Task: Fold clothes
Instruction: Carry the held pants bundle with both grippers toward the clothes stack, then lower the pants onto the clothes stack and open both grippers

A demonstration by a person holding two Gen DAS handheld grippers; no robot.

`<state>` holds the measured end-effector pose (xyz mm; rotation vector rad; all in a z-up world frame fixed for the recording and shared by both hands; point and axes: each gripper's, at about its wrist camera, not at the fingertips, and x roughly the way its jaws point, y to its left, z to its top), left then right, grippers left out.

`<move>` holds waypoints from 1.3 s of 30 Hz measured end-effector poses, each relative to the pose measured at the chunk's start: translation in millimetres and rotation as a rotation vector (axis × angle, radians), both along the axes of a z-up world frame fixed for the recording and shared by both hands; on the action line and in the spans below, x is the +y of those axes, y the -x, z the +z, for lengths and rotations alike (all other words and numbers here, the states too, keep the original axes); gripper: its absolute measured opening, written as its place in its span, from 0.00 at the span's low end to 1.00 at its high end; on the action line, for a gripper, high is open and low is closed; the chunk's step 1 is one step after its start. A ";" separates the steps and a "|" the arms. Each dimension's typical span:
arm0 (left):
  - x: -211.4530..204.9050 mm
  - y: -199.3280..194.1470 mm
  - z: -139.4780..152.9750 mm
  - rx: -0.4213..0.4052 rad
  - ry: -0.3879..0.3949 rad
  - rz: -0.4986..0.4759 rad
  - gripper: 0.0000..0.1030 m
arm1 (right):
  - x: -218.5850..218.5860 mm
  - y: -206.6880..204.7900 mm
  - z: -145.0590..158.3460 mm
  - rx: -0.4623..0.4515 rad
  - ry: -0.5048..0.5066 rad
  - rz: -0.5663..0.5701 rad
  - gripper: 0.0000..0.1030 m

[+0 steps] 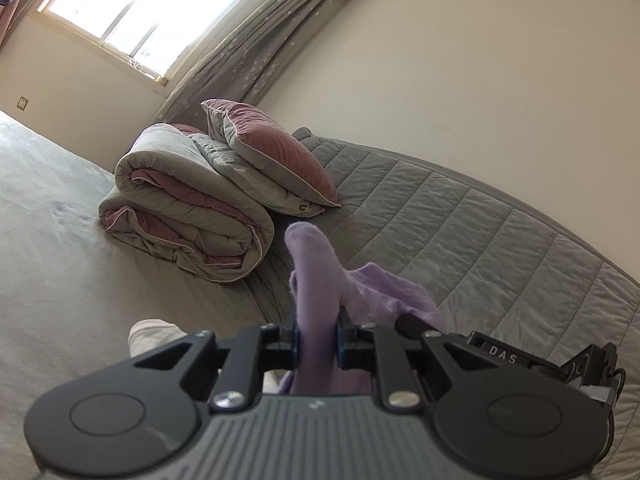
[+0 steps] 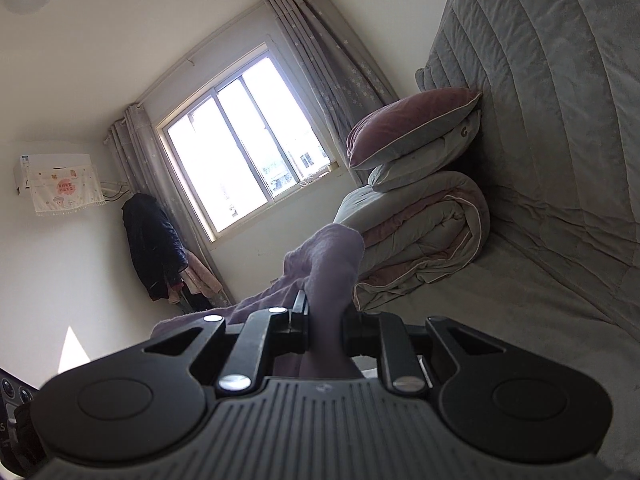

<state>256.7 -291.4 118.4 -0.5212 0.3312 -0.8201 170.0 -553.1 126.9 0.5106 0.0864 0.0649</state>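
Both tongs are clamped on the same soft lilac knit garment (image 1: pixel 316 280) — the left tongs (image 1: pixel 318 334) pinch one bunched fold, the right tongs (image 2: pixel 326 326) pinch another, cloth standing up past the tips. The garment hangs lifted between them, the rest drooping below. Ahead of both lies the grey quilted bed (image 1: pixel 460 216), with the rolled grey-and-pink duvet (image 1: pixel 188 216) beyond — neither side looks nearer.
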 end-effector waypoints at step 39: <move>-32.3 -49.2 -101.0 -0.094 -0.298 0.129 0.39 | 13.0 -61.1 -85.9 0.131 0.366 -0.066 0.49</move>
